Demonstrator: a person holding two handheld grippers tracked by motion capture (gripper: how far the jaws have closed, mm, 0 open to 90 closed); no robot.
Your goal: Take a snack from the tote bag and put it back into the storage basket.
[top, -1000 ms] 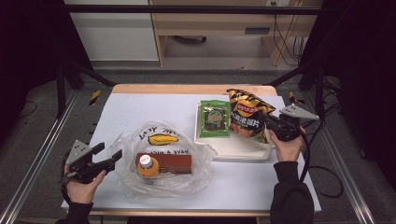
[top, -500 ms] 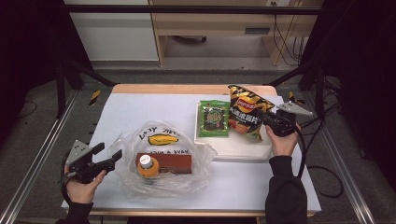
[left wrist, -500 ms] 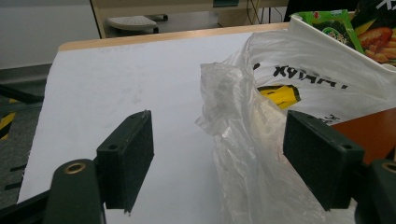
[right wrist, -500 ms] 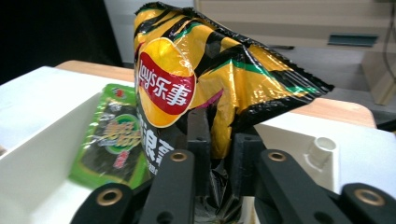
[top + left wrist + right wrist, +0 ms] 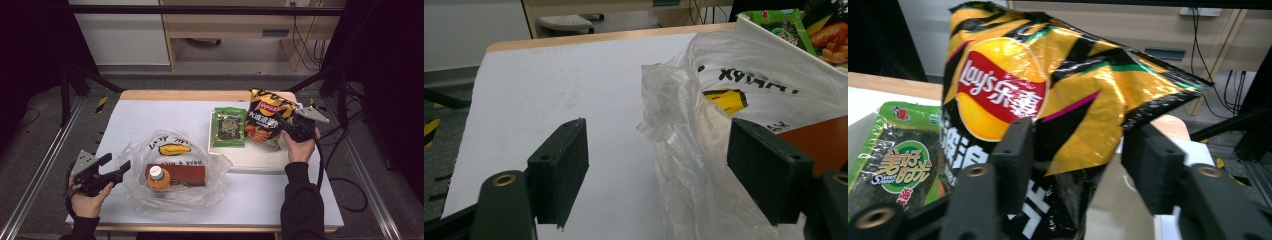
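Note:
A black and yellow chips bag (image 5: 265, 120) leans on the white tray (image 5: 260, 159) beside a green seaweed packet (image 5: 229, 127). My right gripper (image 5: 281, 122) is at the bag's right edge. In the right gripper view, the chips bag (image 5: 1048, 75) has its lower corner between the gripper's (image 5: 1078, 160) open jaws. At the near left, my left gripper (image 5: 117, 162) stands open beside a clear plastic bag (image 5: 170, 147). That bag holds an orange-capped bottle (image 5: 157, 177) and a brown box (image 5: 182, 172). In the left gripper view, the plastic bag's (image 5: 694, 130) bunched edge lies between the spread jaws of the left gripper (image 5: 664, 160).
The tray sits at the white table's right half. Bare table top (image 5: 150, 117) stretches behind the plastic bag and to its left. Metal frame rails (image 5: 40, 175) run along both sides of the table. A cable trails from the right gripper off the right edge.
My right gripper has moved left, up to the chips bag's right edge. The left gripper and the plastic bag have stayed where they were.

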